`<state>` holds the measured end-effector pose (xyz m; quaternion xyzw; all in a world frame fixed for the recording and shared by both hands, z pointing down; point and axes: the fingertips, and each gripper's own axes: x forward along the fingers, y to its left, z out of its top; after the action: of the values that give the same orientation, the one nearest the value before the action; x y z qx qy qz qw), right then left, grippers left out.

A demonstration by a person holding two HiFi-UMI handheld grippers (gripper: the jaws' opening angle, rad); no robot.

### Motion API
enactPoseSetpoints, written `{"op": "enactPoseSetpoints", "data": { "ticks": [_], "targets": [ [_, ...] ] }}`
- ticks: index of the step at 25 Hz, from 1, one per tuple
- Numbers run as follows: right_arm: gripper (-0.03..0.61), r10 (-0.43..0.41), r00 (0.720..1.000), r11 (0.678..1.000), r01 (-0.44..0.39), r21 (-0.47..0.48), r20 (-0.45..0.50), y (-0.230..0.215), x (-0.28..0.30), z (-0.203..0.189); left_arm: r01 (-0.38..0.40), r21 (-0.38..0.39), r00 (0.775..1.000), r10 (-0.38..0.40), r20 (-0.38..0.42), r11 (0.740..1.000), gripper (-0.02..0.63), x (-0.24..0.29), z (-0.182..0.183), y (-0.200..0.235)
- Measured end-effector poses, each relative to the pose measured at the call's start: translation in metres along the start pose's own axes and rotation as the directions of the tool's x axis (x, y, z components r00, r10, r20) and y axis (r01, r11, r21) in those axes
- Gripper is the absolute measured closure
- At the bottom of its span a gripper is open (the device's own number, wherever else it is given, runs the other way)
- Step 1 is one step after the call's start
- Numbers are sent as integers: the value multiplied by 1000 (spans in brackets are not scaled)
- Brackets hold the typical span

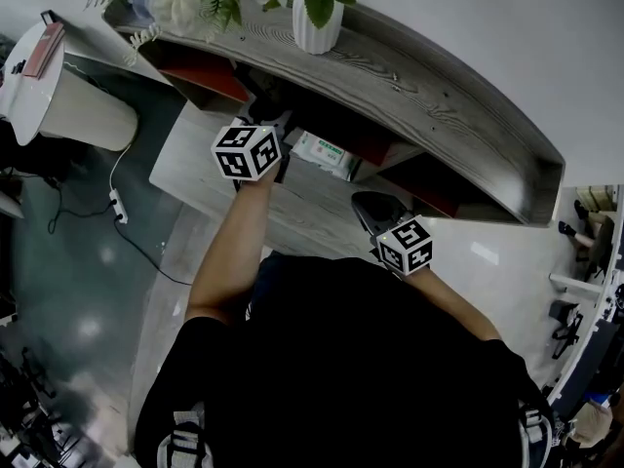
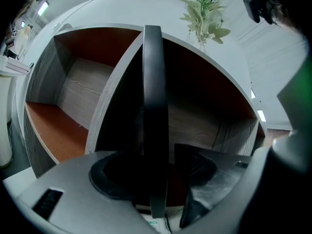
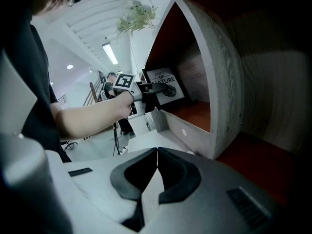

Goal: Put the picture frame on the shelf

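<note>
The picture frame (image 3: 163,87), black with a white print that carries dark lettering, stands upright inside a compartment of the shelf (image 3: 222,82). Its lower edge is on the compartment's reddish-brown floor, close to the front lip. In the right gripper view it faces outward and leans slightly back.

The left tool (image 2: 155,160) reaches into that compartment at the frame's side. In the left gripper view the frame shows edge-on as a thin dark vertical bar between the two jaws. The jaws are spread wide, with a gap on either side of the bar, so the pads do not seem to press on it.

The right tool (image 3: 157,152) hangs lower and to the side, in front of a neighbouring compartment. Its jaws are closed together with nothing between them.

From the head view, the shelf's grey wood-grain top curves across the picture and hides the frame. A potted plant (image 1: 317,13) in a white ribbed vase and some pale flowers (image 1: 180,3) sit on that top. A green-and-white packet (image 1: 324,152) lies on the tabletop (image 1: 195,154) below, beside the left tool.

The task looks almost finished: the frame appears placed and let go. What seems left is drawing the left tool straight back without knocking the frame over.
</note>
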<state>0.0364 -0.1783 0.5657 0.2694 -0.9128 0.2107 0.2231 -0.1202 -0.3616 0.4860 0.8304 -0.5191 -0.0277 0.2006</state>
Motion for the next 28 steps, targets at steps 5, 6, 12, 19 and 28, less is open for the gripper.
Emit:
{"op": "enactPoseSetpoints", "data": {
  "ticks": [5, 6, 12, 19, 28],
  "targets": [
    [565, -1, 1000, 1000, 1, -3, 10, 2, -2, 2, 9, 6, 1000, -9, -24, 1000, 362, -4, -7, -3],
    [565, -1, 1000, 1000, 1, -3, 12, 2, -2, 2, 10, 8, 1000, -10, -25, 1000, 361, -5, -7, -4],
    [565, 0, 1000, 1000, 0, -4, 20, 6, -4, 3, 5, 9, 1000, -5, -26, 1000, 360, -11, -9, -4],
    [565, -7, 1000, 1000, 7, -7, 22, 8, -9, 2, -6, 11, 1000, 6, -14, 1000, 360, -23, -10, -1],
    [565, -18, 999, 1000, 19, -20, 48, 9, -17, 8, -9, 25, 1000, 10, -19, 1000, 360, -42, -13, -4]
  ]
}}
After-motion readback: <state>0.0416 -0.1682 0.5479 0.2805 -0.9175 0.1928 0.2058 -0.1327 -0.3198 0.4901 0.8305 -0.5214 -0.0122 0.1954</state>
